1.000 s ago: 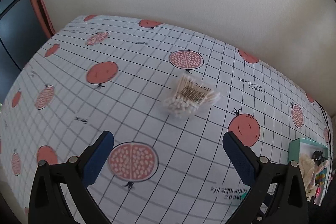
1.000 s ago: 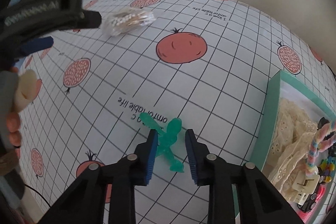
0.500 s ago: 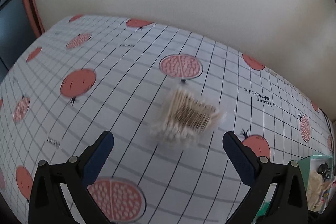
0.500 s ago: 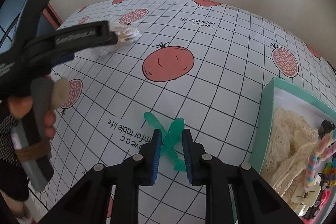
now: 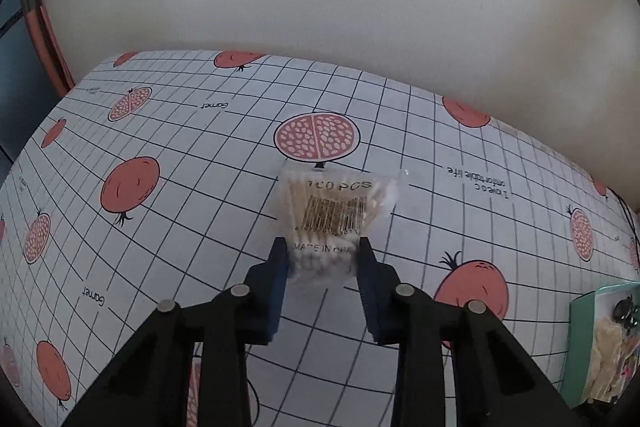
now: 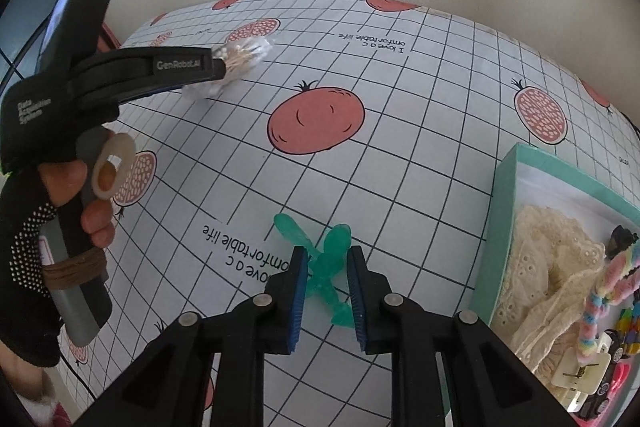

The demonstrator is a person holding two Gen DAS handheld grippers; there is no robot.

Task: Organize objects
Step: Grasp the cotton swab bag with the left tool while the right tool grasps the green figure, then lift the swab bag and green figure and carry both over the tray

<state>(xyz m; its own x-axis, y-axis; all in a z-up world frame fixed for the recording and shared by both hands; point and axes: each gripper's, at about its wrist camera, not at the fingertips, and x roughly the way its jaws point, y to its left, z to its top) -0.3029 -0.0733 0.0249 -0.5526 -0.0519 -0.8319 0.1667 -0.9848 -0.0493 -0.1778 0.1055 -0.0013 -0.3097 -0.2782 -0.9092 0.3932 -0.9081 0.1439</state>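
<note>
Left gripper (image 5: 323,259), jaws closing, pinches the near end of the cotton-swab packet (image 5: 338,207); the packet's length runs straight ahead of the fingers. Right gripper (image 6: 328,277) is clamped on the green clips (image 6: 326,265), teal box (image 6: 502,195) just to its right.

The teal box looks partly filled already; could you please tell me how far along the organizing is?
Done: the teal box already holds lace, a hair clip and small toys. In hand: the left tool is closing around the bag of cotton swabs; the right tool is shut on the green plastic clips. Left: both items are on the table, not yet boxed.
</note>
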